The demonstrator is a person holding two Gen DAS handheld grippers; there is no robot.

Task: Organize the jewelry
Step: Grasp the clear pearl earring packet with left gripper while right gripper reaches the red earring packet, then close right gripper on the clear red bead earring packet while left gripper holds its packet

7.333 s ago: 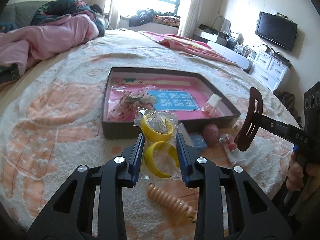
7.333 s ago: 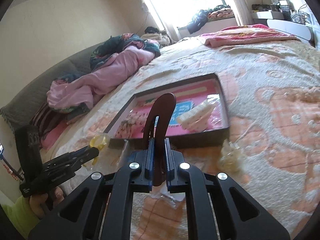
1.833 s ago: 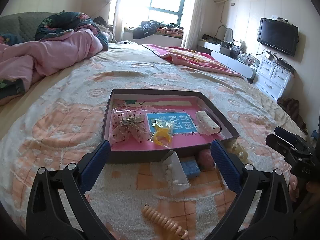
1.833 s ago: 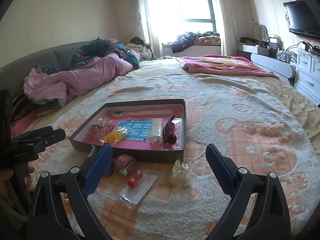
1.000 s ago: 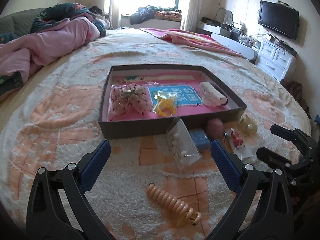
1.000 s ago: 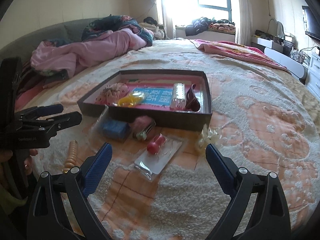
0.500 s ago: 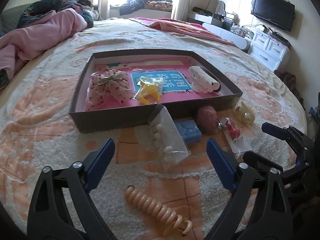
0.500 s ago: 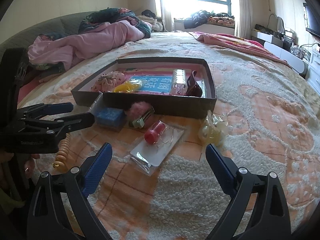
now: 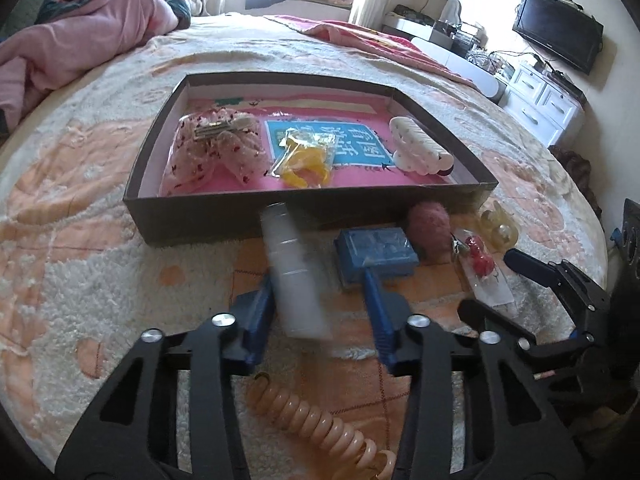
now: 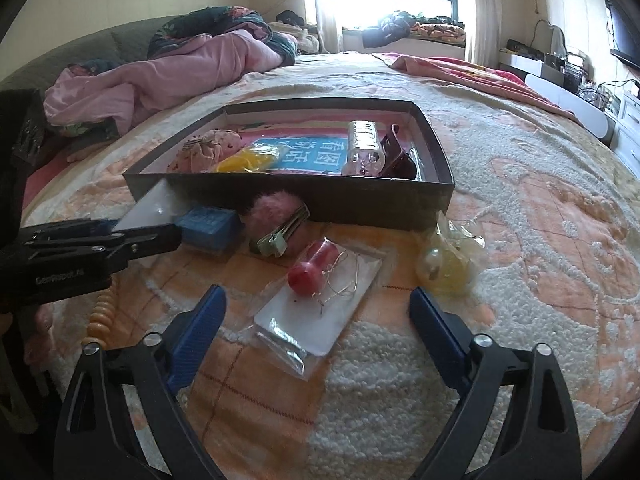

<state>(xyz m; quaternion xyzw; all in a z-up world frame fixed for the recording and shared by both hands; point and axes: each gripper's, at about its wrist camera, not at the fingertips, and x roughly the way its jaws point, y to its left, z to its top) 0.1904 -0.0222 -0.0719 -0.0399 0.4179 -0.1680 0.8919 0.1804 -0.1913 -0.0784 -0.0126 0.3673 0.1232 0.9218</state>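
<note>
A dark box (image 9: 224, 220) with a pink lining sits on the bed and holds a floral bow, a yellow packet (image 9: 306, 158), a white clip and a brown claw clip (image 10: 396, 156). In front of it a clear bag of white beads (image 9: 296, 272), blurred, stands between the jaws of my left gripper (image 9: 318, 280). The jaws are closing; the left pad touches the bag and the right pad is still apart from it. My right gripper (image 10: 316, 294) hangs low over a flat packet with a red bead (image 10: 320, 300). Its jaws are closing slightly, wide on both sides, not touching the packet.
A blue box (image 9: 374, 248), a pink pom-pom clip (image 9: 430, 228) and a yellowish bag (image 10: 448, 264) lie along the box's front wall. A beige spiral coil (image 9: 316, 420) lies under my left gripper. Pink quilt far left, white dresser and TV at right.
The left jaws have narrowed from wide apart to close around the clear bead bag, which has tipped up. Both grippers have sunk toward the blanket.
</note>
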